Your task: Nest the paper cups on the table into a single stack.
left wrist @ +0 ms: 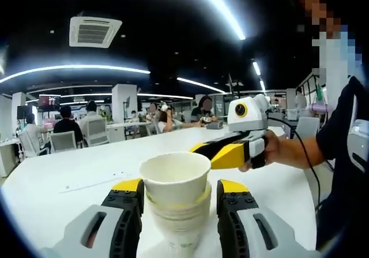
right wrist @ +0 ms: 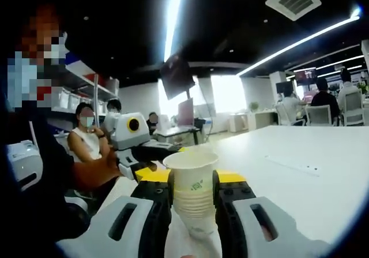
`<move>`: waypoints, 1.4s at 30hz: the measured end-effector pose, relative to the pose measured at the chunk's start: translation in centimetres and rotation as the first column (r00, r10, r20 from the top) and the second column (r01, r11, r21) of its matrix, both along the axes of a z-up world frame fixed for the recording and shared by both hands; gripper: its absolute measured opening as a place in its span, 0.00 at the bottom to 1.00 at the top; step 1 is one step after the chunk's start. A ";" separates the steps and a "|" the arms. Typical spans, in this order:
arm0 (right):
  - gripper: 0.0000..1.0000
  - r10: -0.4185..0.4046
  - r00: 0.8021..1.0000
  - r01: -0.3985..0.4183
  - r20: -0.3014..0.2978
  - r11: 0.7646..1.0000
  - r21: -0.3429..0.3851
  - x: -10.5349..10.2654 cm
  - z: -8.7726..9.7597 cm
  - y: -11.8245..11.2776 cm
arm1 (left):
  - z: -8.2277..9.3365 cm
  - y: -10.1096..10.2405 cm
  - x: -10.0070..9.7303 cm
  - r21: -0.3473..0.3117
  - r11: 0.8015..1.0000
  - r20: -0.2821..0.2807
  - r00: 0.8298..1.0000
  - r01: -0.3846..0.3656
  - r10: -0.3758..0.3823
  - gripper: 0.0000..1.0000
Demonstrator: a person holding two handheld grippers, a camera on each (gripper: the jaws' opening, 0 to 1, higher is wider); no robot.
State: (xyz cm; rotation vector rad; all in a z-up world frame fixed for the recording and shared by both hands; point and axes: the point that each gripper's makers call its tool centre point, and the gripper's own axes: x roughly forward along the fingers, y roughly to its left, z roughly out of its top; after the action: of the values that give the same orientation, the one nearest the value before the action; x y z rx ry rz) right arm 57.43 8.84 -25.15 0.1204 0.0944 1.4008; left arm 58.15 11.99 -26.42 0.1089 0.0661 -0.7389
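Note:
A stack of nested white paper cups stands upright between the yellow-tipped jaws of my left gripper, which is shut on it above the white table. My right gripper, held by a hand, comes in from the right, and its jaws end just behind the top rim. In the right gripper view my right gripper is shut on white nested cups bearing a green mark. The left gripper reaches in behind their rim. I cannot tell whether both hold the same stack.
The long white table stretches ahead in both views. The person's arm and dark-clad body stand at its edge. Seated people and chairs fill the room beyond, with another seated person near shelves.

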 end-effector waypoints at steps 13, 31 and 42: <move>0.29 -0.017 1.000 0.017 0.003 1.000 -0.010 -0.3 -0.3 -0.6 | -0.6 1.0 -1.1 -0.009 1.000 -0.009 1.000 -0.014 0.014 0.56; 0.26 -0.027 0.999 0.028 0.036 0.999 -0.032 -0.4 -0.5 -0.1 | 0.6 1.4 -1.2 -0.074 0.997 0.033 0.999 -0.030 0.032 0.41; 0.26 -0.030 0.998 0.033 0.048 0.998 -0.055 -0.2 -1.1 -0.1 | 0.4 1.2 -1.1 -0.063 0.998 0.034 0.999 -0.029 0.031 0.40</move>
State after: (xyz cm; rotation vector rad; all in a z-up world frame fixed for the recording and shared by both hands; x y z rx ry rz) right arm 57.21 8.76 -26.27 0.0423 0.0916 1.3675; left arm 57.02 13.24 -26.07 0.0609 0.0115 -0.7084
